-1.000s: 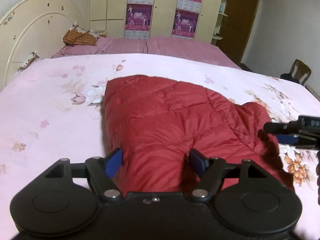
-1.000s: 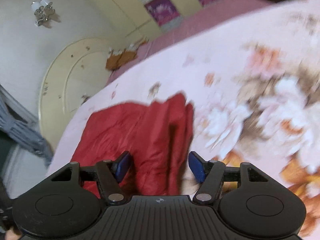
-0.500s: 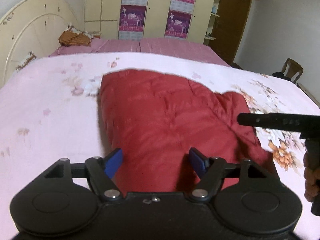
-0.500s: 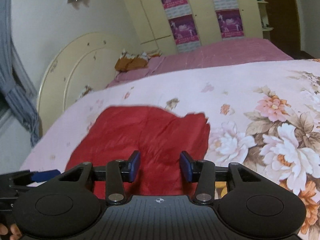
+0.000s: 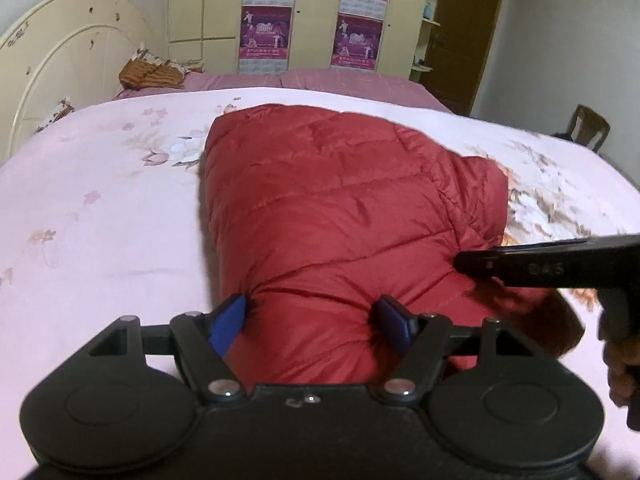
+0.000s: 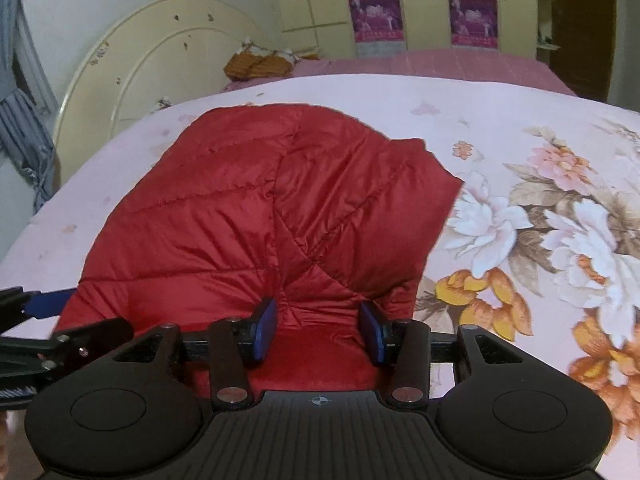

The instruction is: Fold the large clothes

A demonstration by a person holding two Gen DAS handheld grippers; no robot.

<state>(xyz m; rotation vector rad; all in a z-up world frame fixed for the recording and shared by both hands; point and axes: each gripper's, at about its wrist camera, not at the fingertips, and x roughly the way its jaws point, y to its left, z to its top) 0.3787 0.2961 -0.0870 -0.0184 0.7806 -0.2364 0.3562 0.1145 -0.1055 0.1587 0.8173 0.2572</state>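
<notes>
1. Red jacket (image 5: 344, 216): quilted synthetic cloth, stitched in channels, puffy, with a slight sheen; creased.
2. Bedspread (image 6: 540, 216): soft matt cloth, pale pink, printed with flowers.
3. Left gripper (image 5: 312, 324) and right gripper (image 6: 318, 330): matt black plastic bodies, bright metal pivot screws, blue pads (image 6: 266, 328) that look smooth.
4. Headboard (image 5: 68, 64): cream painted surface, semi-gloss, chipped in spots.
5. Wardrobe (image 5: 312, 12): smooth cream panels carrying glossy purple paper posters.
6. Door (image 5: 460, 40): brown wood.
</notes>
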